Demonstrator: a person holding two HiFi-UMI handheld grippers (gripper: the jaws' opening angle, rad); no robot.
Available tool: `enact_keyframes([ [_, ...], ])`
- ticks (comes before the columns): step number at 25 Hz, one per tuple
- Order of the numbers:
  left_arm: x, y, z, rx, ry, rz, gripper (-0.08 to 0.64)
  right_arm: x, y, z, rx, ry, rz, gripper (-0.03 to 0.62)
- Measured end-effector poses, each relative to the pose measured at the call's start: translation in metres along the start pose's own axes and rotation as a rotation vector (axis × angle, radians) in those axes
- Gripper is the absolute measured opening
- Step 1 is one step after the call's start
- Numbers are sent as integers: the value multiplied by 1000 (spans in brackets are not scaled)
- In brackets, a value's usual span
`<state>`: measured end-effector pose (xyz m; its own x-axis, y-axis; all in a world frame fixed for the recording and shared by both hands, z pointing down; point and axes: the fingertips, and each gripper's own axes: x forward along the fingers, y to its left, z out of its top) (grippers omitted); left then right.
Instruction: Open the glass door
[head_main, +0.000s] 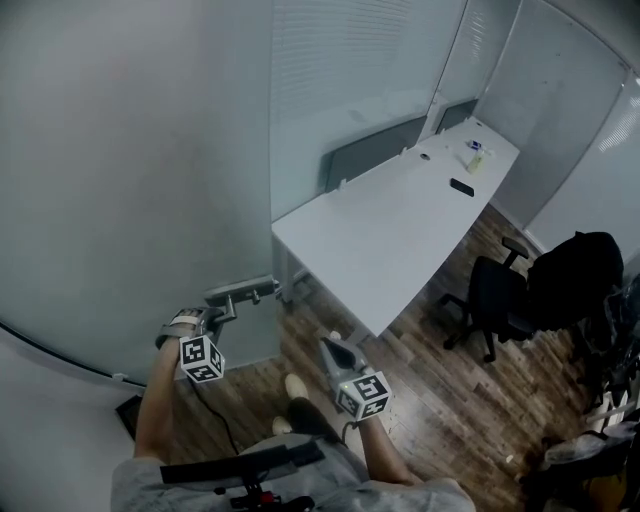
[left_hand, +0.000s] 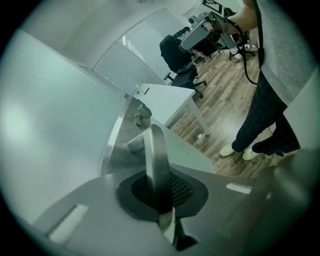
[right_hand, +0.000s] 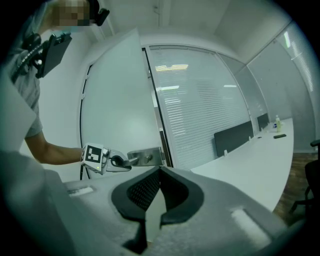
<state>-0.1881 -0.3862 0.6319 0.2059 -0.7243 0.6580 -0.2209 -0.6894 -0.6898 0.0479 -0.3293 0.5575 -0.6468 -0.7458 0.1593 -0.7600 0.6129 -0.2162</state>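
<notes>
The frosted glass door (head_main: 130, 180) fills the left of the head view, and its edge stands free of the frame, with the room showing past it. My left gripper (head_main: 228, 305) is shut on the metal lever handle (head_main: 245, 291) at that edge. In the left gripper view the lever (left_hand: 154, 155) runs up out of the closed jaws. My right gripper (head_main: 333, 348) hangs in the air right of the handle, apart from the door. Its jaws (right_hand: 160, 172) meet at the tips with nothing in them. From that gripper I see the left gripper (right_hand: 117, 161) on the handle plate (right_hand: 145, 158).
Beyond the door a long white table (head_main: 400, 220) stands with a phone (head_main: 462, 187) and a bottle (head_main: 476, 158) on it. Black office chairs (head_main: 500, 300) stand on the wooden floor at the right. The person's shoes (head_main: 296, 388) are just below the grippers.
</notes>
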Motion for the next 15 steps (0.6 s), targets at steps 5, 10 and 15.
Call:
enact_keyframes([
  [5,-8,-8,6,31,-14,-10,5,-21,5,-5,10,-4,-40,2],
  [10,-21,-18,15,46,-11,-11,5,-45,10,-6,13,0,-59,2],
  [15,-31,-31,19,59,-23,-9,5,-64,17,-16,10,8,-69,2],
])
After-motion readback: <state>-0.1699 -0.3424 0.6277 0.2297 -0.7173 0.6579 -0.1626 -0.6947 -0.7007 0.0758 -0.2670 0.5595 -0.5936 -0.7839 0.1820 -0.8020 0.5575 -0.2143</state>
